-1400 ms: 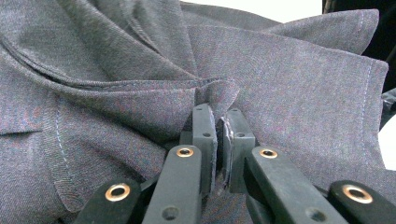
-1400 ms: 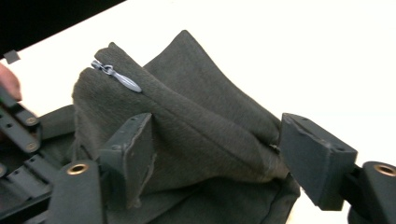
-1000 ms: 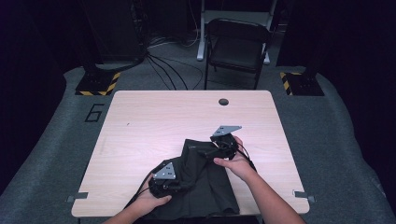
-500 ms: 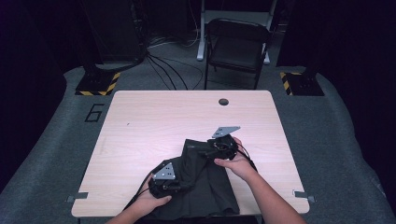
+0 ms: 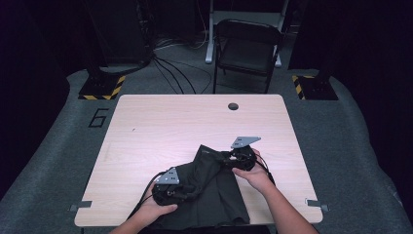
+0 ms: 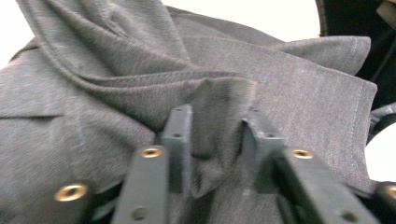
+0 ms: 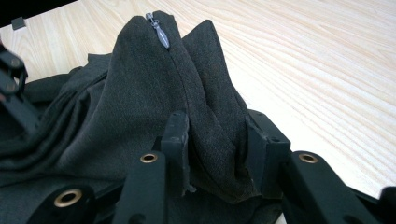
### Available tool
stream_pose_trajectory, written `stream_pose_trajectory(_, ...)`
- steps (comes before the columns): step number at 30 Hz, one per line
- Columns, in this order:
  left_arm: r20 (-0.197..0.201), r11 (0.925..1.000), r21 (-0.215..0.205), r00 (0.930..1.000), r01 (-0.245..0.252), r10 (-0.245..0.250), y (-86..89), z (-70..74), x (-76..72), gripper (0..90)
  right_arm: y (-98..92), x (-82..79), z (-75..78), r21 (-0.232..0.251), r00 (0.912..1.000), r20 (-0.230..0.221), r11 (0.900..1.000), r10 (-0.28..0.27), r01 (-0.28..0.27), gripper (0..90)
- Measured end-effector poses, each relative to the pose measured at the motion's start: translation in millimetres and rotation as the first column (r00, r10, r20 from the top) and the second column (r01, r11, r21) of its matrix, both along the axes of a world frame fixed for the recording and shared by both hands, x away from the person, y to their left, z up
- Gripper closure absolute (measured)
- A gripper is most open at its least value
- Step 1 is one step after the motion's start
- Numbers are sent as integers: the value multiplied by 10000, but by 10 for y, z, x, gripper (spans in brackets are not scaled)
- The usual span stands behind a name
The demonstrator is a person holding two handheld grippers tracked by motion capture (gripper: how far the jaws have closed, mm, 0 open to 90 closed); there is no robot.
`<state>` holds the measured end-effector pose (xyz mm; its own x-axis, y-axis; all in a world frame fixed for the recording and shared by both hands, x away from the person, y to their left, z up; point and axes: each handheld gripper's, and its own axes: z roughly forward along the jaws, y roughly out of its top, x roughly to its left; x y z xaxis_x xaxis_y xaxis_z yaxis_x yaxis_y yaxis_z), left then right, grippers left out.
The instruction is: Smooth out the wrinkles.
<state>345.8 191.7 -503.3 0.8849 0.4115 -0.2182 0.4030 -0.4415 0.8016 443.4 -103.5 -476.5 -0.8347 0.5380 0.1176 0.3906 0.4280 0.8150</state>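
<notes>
Lying crumpled at near edge of tabletop (image 5: 160, 126): dark garment (image 5: 214, 195), zipper (image 7: 159, 30) at peak of raised fold. Left tool (image 6: 215, 140) loosened, jaws just been opening, fold of cloth slack between them (left pad touching). Right tool (image 7: 217, 144) just been closing, jaws pinching zipper fold.

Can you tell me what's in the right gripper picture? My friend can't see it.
A fold of a dark garment stands up between the two black jaws of the right claw, which have just been closing on it. A small zipper pull hangs at the top of the fold, and the pale wooden table lies behind.
</notes>
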Motion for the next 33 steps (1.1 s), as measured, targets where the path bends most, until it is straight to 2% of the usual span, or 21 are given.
stream_pose_trajectory(3,204,9999,131,9998,-88,85,51,70,-22,556,-25,-10,-18,72,10000,57,9999,-74,73,628)
stream_pose_trajectory(8,463,9989,84,9978,-469,465,185,205,-32,505,-49,-16,-21,123,9999,95,9999,-77,76,626)
stream_pose_trajectory(14,427,9955,-591,9961,-743,769,361,378,23,507,-59,-22,-31,225,9999,80,9996,-149,147,623)
stream_pose_trajectory(15,459,9921,-778,9937,-980,1018,383,418,33,503,-59,-21,-31,228,9999,101,9996,-138,136,622)
stream_pose_trajectory(18,543,9863,-885,9881,-1390,1441,421,497,100,472,-54,-24,-34,252,9998,120,9996,-127,124,621)
stream_pose_trajectory(20,529,9799,-859,9814,-1798,1847,404,524,172,438,-54,-24,-32,245,9998,152,9997,-93,89,620)
stream_pose_trajectory(21,398,9763,-856,9784,-1988,2028,380,529,215,424,-53,-26,-32,235,9998,159,9997,-97,93,620)
stream_pose_trajectory(24,327,9709,-766,9727,-2268,2298,291,502,312,395,-50,-29,-29,213,9998,180,9997,-98,95,618)
stream_pose_trajectory(25,384,9701,-715,9713,-2318,2349,252,486,345,389,-50,-29,-29,208,9998,195,9997,-92,88,618)
stream_pose_trajectory(30,179,9667,-577,9679,-2493,2507,75,395,488,374,-55,-33,-31,231,9998,186,9997,-95,90,617)
stream_pose_trajectory(33,28,9602,-524,9615,-2744,2750,-22,337,560,374,-57,-30,-33,238,9997,235,9997,-55,49,617)
